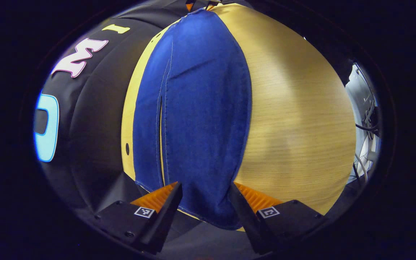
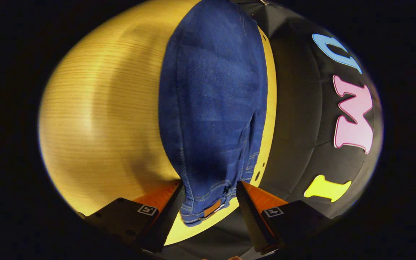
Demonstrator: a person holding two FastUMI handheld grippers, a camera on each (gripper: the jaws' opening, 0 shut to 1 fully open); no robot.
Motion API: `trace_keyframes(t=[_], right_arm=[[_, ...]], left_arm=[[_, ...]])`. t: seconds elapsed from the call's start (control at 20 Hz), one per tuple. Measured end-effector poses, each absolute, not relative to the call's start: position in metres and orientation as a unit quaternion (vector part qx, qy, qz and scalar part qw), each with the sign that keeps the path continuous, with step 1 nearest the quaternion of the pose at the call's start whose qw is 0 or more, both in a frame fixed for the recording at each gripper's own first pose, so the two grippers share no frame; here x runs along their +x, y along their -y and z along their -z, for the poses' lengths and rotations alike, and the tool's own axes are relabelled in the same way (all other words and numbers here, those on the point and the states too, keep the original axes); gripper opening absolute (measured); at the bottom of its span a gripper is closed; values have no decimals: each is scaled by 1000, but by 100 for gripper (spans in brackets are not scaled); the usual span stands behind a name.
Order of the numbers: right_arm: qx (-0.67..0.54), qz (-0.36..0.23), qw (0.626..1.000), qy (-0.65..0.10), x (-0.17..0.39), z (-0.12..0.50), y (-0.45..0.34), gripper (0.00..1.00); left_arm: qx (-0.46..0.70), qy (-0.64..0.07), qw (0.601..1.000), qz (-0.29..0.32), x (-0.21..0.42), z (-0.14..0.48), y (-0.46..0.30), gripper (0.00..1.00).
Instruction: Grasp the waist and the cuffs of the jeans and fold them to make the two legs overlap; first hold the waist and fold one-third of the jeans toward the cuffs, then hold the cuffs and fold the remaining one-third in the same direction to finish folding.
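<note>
Jeans (image 1: 197, 108) lie flat on the wooden desk (image 1: 294, 126), legs already stacked one on the other, running lengthwise straight ahead of both tools. Far edge of the denim sits close to the desk edge by the booth wall.

Left tool (image 1: 205, 196): fingers spread wide, cuff end (image 1: 215, 213) lying betw. them and just below the tips. Not gripping; pads don't look to be pressing cloth. Right tool (image 2: 209, 196): also wide, waist end (image 2: 208, 206) w/ its stitched band and small leather patch (image 2: 212, 208) right betw. the fingers. Nothing pinched there either.

Judging by the layout, leg-overlap step looks done, next is taking the waist and carrying it a third of the way toward the cuffs.

Risks from here:
- Right tool closes too shallow → catches top layer only, bottom leg stays on the desk, fold comes out split.
- Waistband is thick, multi-layer; pads may slip off once lifted, esp. if the bite lands on the corner near the patch.
- Single grip at one point of the waist → other side of the band sags, fold line goes diagonal.
- Dragging instead of lifting → whole stack slides toward the left tool, or off the desk edge on the wall side, which is close.
- Left tool closing early on the cuffs could tension the cloth and fight the waist fold.
</note>
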State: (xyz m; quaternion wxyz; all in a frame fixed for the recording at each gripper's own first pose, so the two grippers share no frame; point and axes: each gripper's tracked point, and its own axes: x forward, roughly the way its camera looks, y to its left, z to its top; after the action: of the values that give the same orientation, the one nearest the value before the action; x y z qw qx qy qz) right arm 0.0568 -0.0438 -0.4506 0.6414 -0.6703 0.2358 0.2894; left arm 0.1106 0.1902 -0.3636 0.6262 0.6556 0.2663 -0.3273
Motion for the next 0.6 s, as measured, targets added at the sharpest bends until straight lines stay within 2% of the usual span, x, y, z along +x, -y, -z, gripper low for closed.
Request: trace_keyframes(t=[0.1, 0.15, 0.25, 0.3, 0.35, 0.4, 0.5, 0.6], right_arm=[[-660, -297, 641, -255, 52, 460, 46, 85], [-652, -305, 640, -270, 45, 464, 48, 68], [-650, -314, 633, -279, 39, 467, 47, 34], [-650, -313, 633, -281, 36, 468, 47, 29], [-645, -311, 636, -288, 34, 467, 47, 18], [-631, -307, 646, -299, 35, 468, 48, 14], [-591, -292, 678, -325, 37, 463, 51, 7], [-557, -271, 706, -343, 43, 454, 51, 5]], left_arm=[[643, -278, 637, 322, 115, 368, -192, 88], [635, -288, 639, 324, 115, 367, -192, 87], [625, -308, 636, 332, 105, 376, -191, 71], [629, -305, 633, 332, 103, 378, -190, 53], [634, -304, 630, 331, 101, 380, -192, 36], [637, -303, 631, 323, 101, 381, -194, 18], [614, -315, 649, 318, 99, 380, -193, 7], [593, -318, 674, 306, 106, 371, -190, 6]])
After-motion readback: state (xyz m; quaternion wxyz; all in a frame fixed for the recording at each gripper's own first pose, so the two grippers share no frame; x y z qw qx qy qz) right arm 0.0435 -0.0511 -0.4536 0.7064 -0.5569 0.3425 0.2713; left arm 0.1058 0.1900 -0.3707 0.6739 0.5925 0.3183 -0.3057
